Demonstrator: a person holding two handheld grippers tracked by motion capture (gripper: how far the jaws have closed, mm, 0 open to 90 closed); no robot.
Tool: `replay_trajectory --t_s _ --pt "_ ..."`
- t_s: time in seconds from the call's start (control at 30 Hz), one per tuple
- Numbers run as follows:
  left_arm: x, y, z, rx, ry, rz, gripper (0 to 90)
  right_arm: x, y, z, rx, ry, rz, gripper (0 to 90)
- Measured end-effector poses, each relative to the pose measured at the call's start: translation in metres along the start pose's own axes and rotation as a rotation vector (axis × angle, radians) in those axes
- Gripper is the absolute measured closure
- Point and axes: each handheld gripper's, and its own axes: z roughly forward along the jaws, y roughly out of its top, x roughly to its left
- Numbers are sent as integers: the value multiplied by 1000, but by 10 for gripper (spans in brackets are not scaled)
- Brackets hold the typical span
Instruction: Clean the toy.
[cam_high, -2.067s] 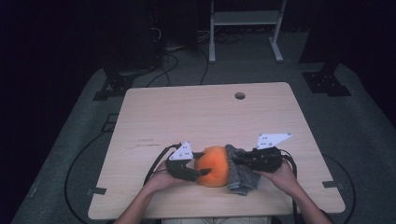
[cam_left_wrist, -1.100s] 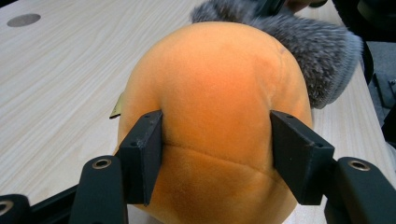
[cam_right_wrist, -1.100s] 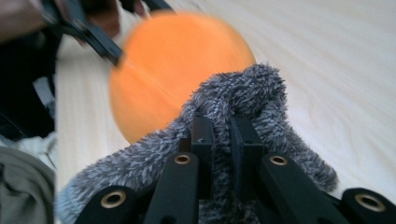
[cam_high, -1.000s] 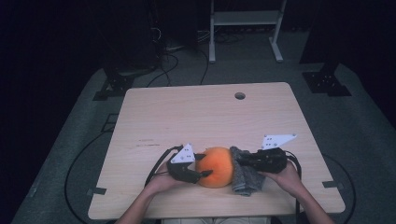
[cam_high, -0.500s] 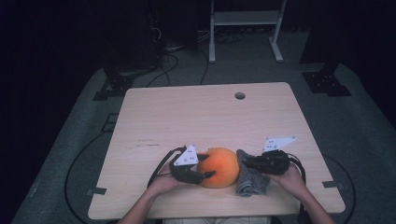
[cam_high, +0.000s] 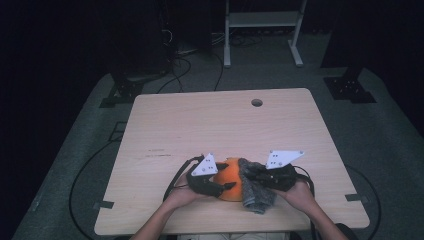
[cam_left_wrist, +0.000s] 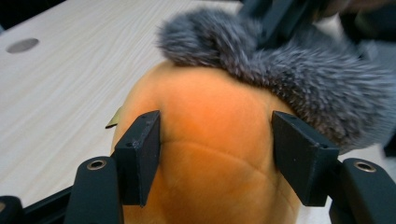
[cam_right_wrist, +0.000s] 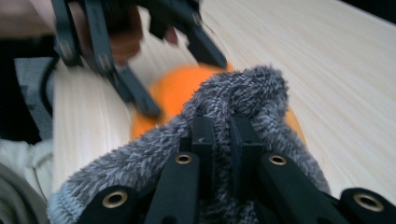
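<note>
- Plainly, the ball (cam_high: 231, 186), a soft orange plush one, sits at the near edge of the table (cam_high: 220, 125), about midway between left and right, between the person's two hands.
- The left gripper (cam_high: 216, 189) comes at the ball from the left; its grey plate points up and its cable trails off to the left.
- In the left gripper view its two black pads (cam_left_wrist: 140, 154) stand on either side of the ball (cam_left_wrist: 210, 149), at middling width.
- The left pad lies against the plush; the right pad sits just beside it, and whether it presses cannot be told.
- These jaws have just been opening, with the ball between them.
- The sock (cam_high: 255, 187), grey and fuzzy, drapes over the right side of the ball and hangs down onto the table on the near side.
- The right gripper (cam_high: 257, 176) reaches in from the right, its plate also pointing up.
- In the right gripper view its jaws are pinched tight on a bunched fold of the sock (cam_right_wrist: 243, 107), the pads nearly meeting with the fabric squeezed between.
- Beyond that fold, the orange of the ball (cam_right_wrist: 180, 93) shows, with the left gripper (cam_right_wrist: 182, 60) blurred at the far side.
- The far half of the table carries a small round hole (cam_high: 257, 102).
</note>
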Motion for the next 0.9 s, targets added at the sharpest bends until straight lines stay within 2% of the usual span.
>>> replay_trajectory --t_s 0.07,0.13,0.2,0.27,0.33,0.4,0.43,0.53,0.6,0.67,0.73,0.8,0.9 --pt "-2 2 2 0 7 12 350 -6 -11 -5 9 -7 36 819" --pt "-3 4 4 8 18 24 348 -9 -16 -11 26 -20 50 819" --pt "-4 5 5 17 26 37 351 -10 -17 -18 21 -28 64 818" --pt "-5 5 6 16 24 43 352 -5 -12 -21 -10 -20 40 816" --pt "-6 7 6 8 12 54 343 1 -4 -18 -17 -6 -1 816" --pt "-2 7 3 -16 -5 43 268 4 -1 -10 23 -12 -34 818" --pt "1 5 0 -39 -10 24 232 3 -3 -8 32 -15 -42 818" --pt "12 0 -5 -33 9 -41 107 -4 -12 -12 12 -11 0 818" --pt "18 -5 -1 -13 -33 -79 144 -11 -19 -17 -1 -12 47 815" --pt "16 -5 1 -19 -36 -56 243 -15 -25 -22 32 -39 64 816" --pt "11 -2 1 -23 -14 -31 325 -14 -25 -27 25 -44 68 816" --pt "6 3 2 -17 -3 -17 374 -10 -19 -33 -6 -42 53 815" --pt "-4 9 5 -5 3 24 377 2 1 -34 -35 -41 -15 814"
